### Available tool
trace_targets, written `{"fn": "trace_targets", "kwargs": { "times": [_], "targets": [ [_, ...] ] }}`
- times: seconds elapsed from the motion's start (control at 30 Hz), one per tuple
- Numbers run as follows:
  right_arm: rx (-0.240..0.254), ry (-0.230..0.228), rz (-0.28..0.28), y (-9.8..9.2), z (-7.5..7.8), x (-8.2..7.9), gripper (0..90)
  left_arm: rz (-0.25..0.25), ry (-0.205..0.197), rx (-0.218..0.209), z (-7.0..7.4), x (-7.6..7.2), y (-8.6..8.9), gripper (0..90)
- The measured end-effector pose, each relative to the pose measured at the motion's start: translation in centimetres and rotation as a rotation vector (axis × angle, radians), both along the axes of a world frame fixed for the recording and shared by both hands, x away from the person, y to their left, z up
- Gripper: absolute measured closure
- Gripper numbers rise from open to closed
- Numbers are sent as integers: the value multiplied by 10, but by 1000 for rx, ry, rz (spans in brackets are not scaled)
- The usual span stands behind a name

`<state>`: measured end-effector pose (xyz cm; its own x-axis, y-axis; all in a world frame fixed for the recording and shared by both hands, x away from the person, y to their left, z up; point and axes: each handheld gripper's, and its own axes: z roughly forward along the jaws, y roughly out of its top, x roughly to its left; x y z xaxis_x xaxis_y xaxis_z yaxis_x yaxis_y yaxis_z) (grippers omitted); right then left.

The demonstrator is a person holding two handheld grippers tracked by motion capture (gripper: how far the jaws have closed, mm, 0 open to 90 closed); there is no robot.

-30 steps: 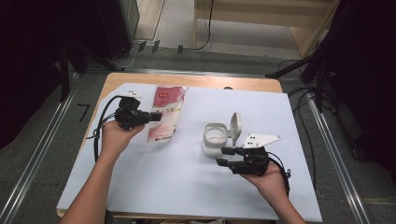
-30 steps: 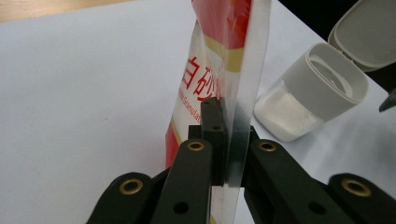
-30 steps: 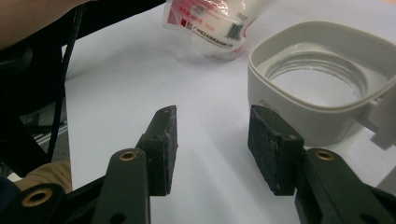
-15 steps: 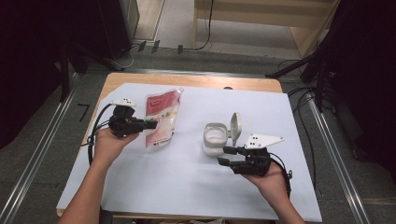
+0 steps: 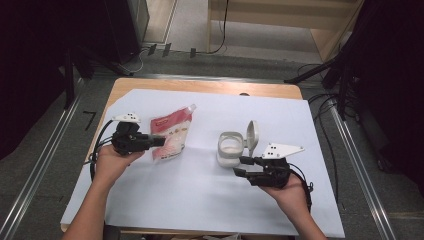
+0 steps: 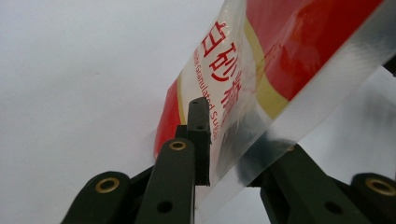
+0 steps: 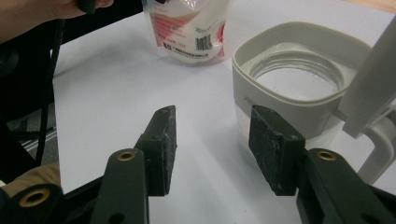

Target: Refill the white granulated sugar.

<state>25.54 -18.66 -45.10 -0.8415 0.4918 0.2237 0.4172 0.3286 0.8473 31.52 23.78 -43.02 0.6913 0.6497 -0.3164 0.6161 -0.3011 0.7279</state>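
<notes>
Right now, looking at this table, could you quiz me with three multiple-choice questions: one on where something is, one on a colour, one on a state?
1. In the high view, where does the sugar pouch lie against the white container?
A) left of it
B) right of it
C) inside it
2. The pouch's print is mainly:
A) blue
B) red
C) green
3. The container's lid is:
A) shut
B) lying off on the table
C) flipped up open

Answers:
1 A, it lies apart, to the left.
2 B, red panels and lettering show.
3 C, it stands upright beside the open mouth.
</notes>
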Motion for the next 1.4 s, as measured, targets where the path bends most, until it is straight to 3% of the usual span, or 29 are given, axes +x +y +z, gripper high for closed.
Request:
{"fn": "trace_targets", "kwargs": {
  "times": [0.27,0.37,0.7,0.8,1.13,1.27,1.4],
  "targets": [
    [-5,4,1,1,0,1,525,-13,-10,-2,-1,-1,4,670],
    [-7,2,-4,1,0,1,527,-12,-23,-34,1,-2,4,640],
    [-10,5,-10,-1,2,2,531,-21,-61,-17,2,-5,7,557],
    [-11,5,-12,-2,3,2,531,-17,-52,-25,3,-6,7,539],
    [4,5,-27,-12,11,7,530,-4,-62,41,12,-20,13,504],
    [3,1,-36,-17,15,8,530,-6,-84,52,16,-24,15,498],
    [4,-1,-43,-23,17,10,538,2,-76,41,16,-27,21,497]
  ]
}}
